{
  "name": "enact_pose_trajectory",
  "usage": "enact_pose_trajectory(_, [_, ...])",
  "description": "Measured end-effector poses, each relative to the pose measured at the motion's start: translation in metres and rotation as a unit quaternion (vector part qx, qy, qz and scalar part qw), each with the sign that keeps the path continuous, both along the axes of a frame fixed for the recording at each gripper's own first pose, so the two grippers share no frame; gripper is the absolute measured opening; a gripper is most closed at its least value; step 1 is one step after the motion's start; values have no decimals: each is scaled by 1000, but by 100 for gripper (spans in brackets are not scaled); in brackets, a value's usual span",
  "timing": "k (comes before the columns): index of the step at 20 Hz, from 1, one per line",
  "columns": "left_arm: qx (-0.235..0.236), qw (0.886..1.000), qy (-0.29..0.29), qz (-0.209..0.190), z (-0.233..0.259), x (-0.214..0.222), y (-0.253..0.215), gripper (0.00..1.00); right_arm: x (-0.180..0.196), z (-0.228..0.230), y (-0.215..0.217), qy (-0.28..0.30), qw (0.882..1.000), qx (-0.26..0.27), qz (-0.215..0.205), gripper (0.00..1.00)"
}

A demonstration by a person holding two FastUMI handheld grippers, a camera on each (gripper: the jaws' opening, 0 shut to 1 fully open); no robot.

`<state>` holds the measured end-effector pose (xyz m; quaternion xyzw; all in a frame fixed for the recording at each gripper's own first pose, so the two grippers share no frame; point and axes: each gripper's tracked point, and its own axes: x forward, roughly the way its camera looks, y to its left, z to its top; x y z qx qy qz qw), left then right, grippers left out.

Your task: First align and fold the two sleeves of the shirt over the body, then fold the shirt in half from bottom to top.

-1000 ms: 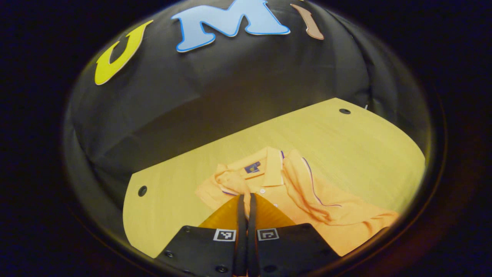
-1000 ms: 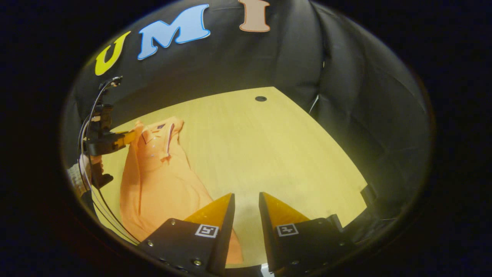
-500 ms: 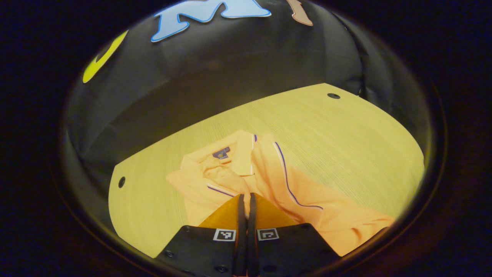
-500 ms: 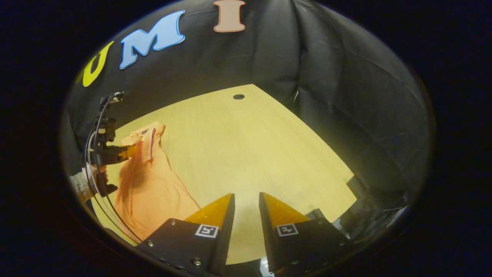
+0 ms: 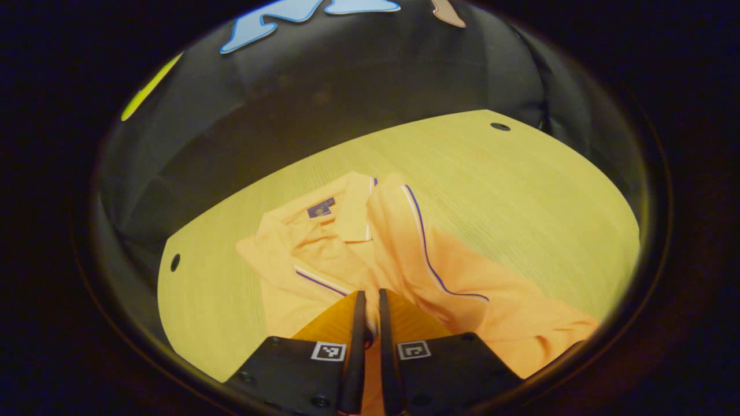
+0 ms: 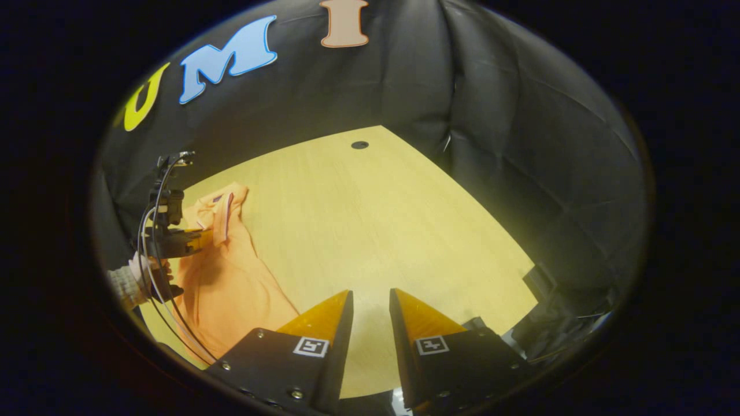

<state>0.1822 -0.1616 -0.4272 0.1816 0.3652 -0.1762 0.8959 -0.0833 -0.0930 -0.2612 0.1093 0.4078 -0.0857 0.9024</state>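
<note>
An orange polo shirt (image 5: 404, 254) lies collar-away on the wooden table (image 5: 520, 190). One sleeve with a dark stripe (image 5: 430, 260) lies folded across the body. My left gripper (image 5: 369, 297) sits low over the shirt, its fingers nearly together with the striped hem of the other sleeve (image 5: 312, 277) and orange cloth in the narrow gap. In the right gripper view the shirt (image 6: 231, 277) lies at the left with the left gripper (image 6: 205, 237) over its collar end. My right gripper (image 6: 370, 300) hangs open above bare table, to the right of the shirt, holding nothing.
The table (image 6: 376, 219) has round cable holes (image 5: 499, 126) (image 5: 175, 262) near its far corners. Black cloth walls close it in at the back and right. A sleeved hand (image 6: 136, 280) holds the left gripper, with cables trailing from it.
The left gripper has carried the sleeve in over the shirt's body and come lower; its fingers have parted slightly. The right gripper drew right, off the shirt, then held still.
</note>
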Motion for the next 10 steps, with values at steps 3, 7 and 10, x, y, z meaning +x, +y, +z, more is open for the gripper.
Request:
enact_pose_trajectory(3, [0, 1000, 2, 4, 2, -1, 6, 49, 6, 0, 7, -3, 1000, 3, 11, 40])
enact_pose_trajectory(7, [-21, 1000, -4, 22, 19, -12, 20, 71, 17, 1, 21, -10, 999, 8, 34, 40])
enact_pose_trajectory(10, [-41, 998, -18, 42, 40, -24, 37, 71, 24, 0, 37, -12, 998, 14, 61, 40])
